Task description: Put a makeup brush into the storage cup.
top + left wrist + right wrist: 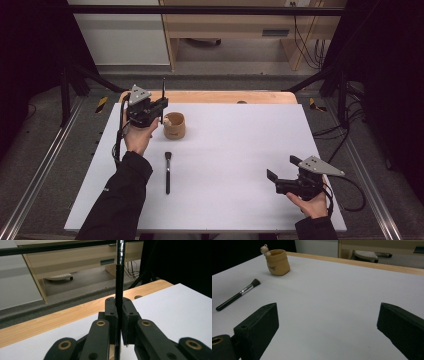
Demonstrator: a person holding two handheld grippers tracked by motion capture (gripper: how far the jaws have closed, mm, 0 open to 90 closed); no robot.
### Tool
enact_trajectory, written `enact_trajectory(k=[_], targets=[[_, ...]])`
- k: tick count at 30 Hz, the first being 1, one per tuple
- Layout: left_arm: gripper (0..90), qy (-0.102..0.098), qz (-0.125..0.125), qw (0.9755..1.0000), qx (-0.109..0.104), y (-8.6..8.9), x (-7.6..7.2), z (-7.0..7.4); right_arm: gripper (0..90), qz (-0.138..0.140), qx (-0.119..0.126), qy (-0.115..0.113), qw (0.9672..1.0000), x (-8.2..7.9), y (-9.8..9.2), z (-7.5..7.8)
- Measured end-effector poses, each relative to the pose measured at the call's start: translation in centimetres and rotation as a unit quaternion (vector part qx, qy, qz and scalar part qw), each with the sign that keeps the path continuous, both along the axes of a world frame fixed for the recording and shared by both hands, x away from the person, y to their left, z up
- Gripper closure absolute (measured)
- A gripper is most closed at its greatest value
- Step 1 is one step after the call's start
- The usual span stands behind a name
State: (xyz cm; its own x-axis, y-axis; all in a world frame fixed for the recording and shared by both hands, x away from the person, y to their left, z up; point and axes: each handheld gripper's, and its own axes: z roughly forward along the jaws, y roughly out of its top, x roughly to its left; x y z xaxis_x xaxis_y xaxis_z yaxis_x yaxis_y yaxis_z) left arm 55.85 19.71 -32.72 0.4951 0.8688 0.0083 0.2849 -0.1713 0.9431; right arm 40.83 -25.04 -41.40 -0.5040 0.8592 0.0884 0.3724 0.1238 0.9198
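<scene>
Left tongs (119, 322) clamp upright brush handle (119, 277); right tongs (327, 325) wide.

White counter (240, 165) with a wooden strip (225, 97) on the far edge. Beyond it there's a wooden desk (240, 25), cables (310, 45) hanging on the right.

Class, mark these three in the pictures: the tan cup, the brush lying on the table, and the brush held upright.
tan cup (174, 127), high view, its outer wall.
brush lying on the table (168, 175), high view, its black handle.
brush held upright (119, 280), left gripper view, its black handle.
</scene>
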Motion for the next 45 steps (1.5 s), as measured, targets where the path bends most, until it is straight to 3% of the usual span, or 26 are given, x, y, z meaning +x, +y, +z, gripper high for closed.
enact_trajectory(k=[13,28,39,45], targets=[[84.4,0.006,0.004,1.0000,-0.005,-0.6,2.3,-0.8,4.3,0.000,-0.001,0.002,1.0000,0.1,0.1,-0.1],[84.5,0.022,0.010,0.9997,-0.012,-0.8,4.9,-2.7,4.3,0.001,-0.004,0.004,1.0000,0.2,0.0,-0.3],[84.5,0.020,0.008,0.9997,0.008,-2.0,6.1,-2.8,4.4,0.000,-0.002,0.006,1.0000,0.2,0.0,-0.3],[84.6,0.032,0.014,0.9993,0.013,-2.1,6.7,-3.6,4.4,0.002,-0.002,0.005,1.0000,0.2,0.1,-0.3]])
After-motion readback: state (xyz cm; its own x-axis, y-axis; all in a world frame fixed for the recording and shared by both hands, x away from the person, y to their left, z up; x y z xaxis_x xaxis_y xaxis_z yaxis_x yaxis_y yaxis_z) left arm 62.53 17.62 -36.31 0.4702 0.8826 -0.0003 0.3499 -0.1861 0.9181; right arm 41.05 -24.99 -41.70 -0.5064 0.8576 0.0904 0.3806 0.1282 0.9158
